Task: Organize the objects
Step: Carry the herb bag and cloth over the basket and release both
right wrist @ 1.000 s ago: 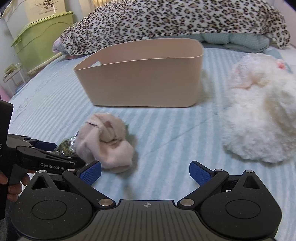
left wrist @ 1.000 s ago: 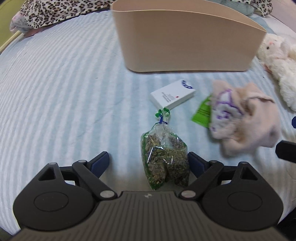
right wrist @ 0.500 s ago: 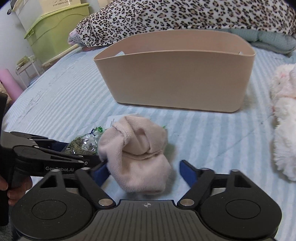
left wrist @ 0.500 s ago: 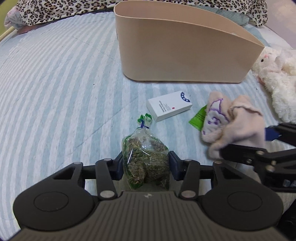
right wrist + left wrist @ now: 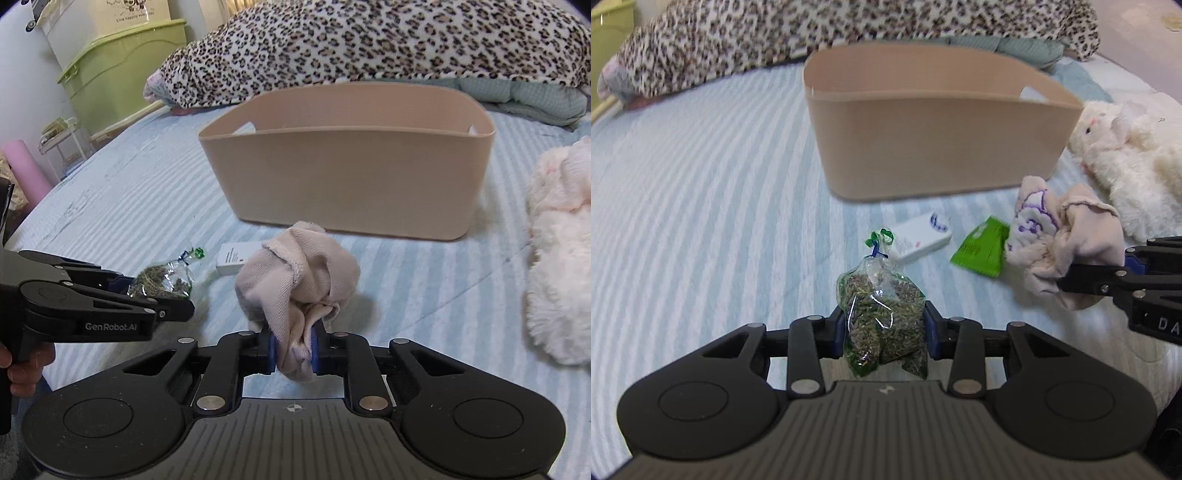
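My left gripper (image 5: 884, 334) is shut on a clear bag of dried herbs (image 5: 882, 314) tied with a green ribbon, lifted a little off the striped bed. My right gripper (image 5: 293, 350) is shut on a bundled beige cloth (image 5: 299, 273), which also shows in the left wrist view (image 5: 1067, 236) with purple print. A beige tub (image 5: 934, 136) stands ahead, open at the top; it also shows in the right wrist view (image 5: 347, 158). A white box (image 5: 923, 236) and a green packet (image 5: 980, 251) lie on the bed in front of the tub.
A white plush toy (image 5: 1134, 155) lies right of the tub, also in the right wrist view (image 5: 561, 254). A leopard-print blanket (image 5: 369, 44) is heaped behind. A green storage bin (image 5: 122, 74) stands off the bed at far left.
My left gripper closed on the herb bag and lifted it. My right gripper moved onto the beige cloth, closed on it and raised it.
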The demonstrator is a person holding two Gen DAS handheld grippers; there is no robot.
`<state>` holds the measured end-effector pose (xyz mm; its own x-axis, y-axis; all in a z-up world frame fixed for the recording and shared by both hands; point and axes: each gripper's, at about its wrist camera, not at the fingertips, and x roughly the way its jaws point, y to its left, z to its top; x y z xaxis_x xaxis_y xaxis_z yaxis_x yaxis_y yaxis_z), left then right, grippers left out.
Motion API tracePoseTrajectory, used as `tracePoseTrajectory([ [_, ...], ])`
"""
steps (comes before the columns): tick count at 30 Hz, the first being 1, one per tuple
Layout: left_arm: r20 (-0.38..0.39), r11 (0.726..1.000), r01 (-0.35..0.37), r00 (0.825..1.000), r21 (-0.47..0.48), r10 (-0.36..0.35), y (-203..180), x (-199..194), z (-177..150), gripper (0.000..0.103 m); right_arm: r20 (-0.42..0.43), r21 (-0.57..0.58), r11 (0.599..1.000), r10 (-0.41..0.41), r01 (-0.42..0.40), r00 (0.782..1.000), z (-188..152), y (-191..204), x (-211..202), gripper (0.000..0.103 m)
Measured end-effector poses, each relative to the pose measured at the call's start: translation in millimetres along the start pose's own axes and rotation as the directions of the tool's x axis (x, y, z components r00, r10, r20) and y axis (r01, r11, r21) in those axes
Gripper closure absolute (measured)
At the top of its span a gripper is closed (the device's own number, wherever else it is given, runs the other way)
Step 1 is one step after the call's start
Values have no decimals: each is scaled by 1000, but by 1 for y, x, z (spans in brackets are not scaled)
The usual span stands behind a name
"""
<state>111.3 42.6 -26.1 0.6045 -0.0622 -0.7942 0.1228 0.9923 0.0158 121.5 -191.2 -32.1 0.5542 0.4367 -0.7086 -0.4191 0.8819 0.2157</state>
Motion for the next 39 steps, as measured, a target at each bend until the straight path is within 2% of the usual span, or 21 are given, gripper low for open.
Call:
tracePoseTrajectory([
  [6, 104, 999, -37, 994, 21, 34, -2, -25, 19, 61, 80, 1, 1000, -17, 17, 997, 16, -11, -32, 87],
  [13, 219, 998, -54, 975, 27, 47, 1, -44, 58, 61, 201, 29, 999, -45, 40, 979, 53, -28, -56, 87],
  [17, 273, 997, -73, 960, 23, 64, 2, -40, 92, 61, 256, 53, 997, -72, 60, 964, 81, -40, -57, 87],
  [21, 295, 993, -115, 950, 36, 100, -7, -18, 125, 61, 298, 79, 993, -110, 90, 948, 108, -53, -45, 87],
  [25, 286, 990, -138, 951, 40, 120, -12, 11, 150, 61, 300, 148, 984, -136, 95, 944, 128, -72, -24, 87],
  [29, 233, 985, -163, 962, 61, 144, -21, 47, 164, 61, 262, 187, 975, -167, 119, 950, 140, -88, 5, 87],
  [34, 158, 985, -159, 976, 63, 147, -29, 83, 169, 61, 175, 173, 971, -197, 167, 965, 145, -101, 43, 87],
  [39, 97, 987, -139, 987, 77, 131, -32, 96, 162, 57, 124, 163, 970, -201, 180, 972, 141, -99, 59, 85],
])
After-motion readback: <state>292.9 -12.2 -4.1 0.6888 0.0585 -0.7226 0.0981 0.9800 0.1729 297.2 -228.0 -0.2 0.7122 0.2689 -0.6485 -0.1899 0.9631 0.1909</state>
